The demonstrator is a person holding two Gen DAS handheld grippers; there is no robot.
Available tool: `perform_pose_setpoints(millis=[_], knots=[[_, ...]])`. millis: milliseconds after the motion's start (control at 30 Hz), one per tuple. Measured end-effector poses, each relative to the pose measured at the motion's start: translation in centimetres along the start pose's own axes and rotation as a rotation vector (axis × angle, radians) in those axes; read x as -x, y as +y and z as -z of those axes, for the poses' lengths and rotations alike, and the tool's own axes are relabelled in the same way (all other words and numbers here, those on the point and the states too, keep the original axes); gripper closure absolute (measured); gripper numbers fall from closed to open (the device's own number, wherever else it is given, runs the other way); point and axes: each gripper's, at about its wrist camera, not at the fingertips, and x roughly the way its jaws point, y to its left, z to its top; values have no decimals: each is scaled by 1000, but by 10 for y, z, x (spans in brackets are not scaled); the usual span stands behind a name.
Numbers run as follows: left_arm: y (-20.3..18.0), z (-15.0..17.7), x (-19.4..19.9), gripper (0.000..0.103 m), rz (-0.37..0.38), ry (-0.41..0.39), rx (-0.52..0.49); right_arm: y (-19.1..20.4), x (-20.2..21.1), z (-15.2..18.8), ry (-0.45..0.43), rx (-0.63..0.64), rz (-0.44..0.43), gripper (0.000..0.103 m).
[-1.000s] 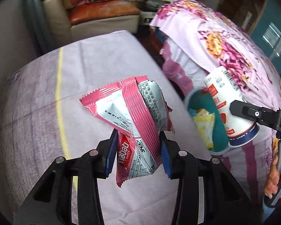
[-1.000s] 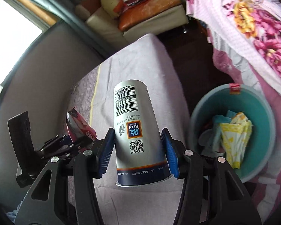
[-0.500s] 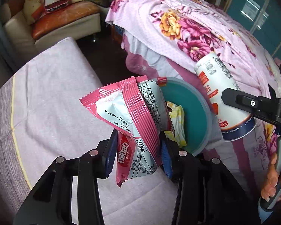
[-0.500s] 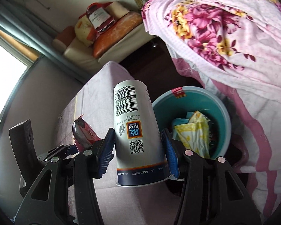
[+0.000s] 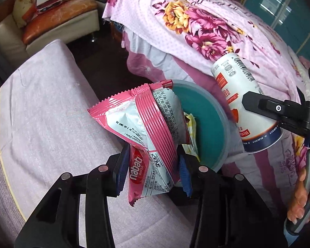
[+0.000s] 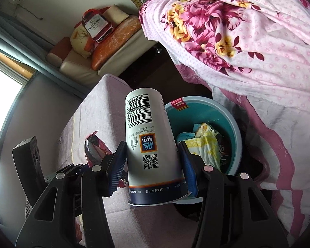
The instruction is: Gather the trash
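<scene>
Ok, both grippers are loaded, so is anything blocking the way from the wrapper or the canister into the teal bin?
Nothing visible does. The bin is open-topped, with paper trash low inside. The left gripper holds the wafer wrapper by its near rim; the right gripper holds the canister beside it.

Floral pink bedspread, lilac bench cover, cream sofa with orange cushion

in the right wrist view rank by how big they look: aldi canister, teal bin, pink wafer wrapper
1. teal bin and ALDI canister: look alike, and the canister is nearer the camera, so unranked
2. pink wafer wrapper: smallest, partly hidden
</scene>
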Motion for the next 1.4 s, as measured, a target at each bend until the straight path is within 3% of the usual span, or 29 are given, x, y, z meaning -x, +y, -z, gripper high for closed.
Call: perform_pose_setpoints(millis=[100,233,267,367,1000,1067,1400], knots=[[-2,-2,-3,52,17,-1,-2,-3,0,-3,0,-8,15,54],[-2,-3,-3,31,20,-11,5,-6,-2,-6,1,-14,35,54],[0,-3,-2,21,22,-14,13,-5,-3,-7,1,-14,38,54],[7,-2,4,13,11,-44,30,-3,-6,-9,4,-10,50,54],[80,16,22,11,-17,-70,201,37,-42,-11,26,60,171,51],[85,18,22,11,-19,-65,213,40,-45,-10,22,61,176,32],[104,33,28,11,-21,-32,272,65,-35,0,25,157,246,15]])
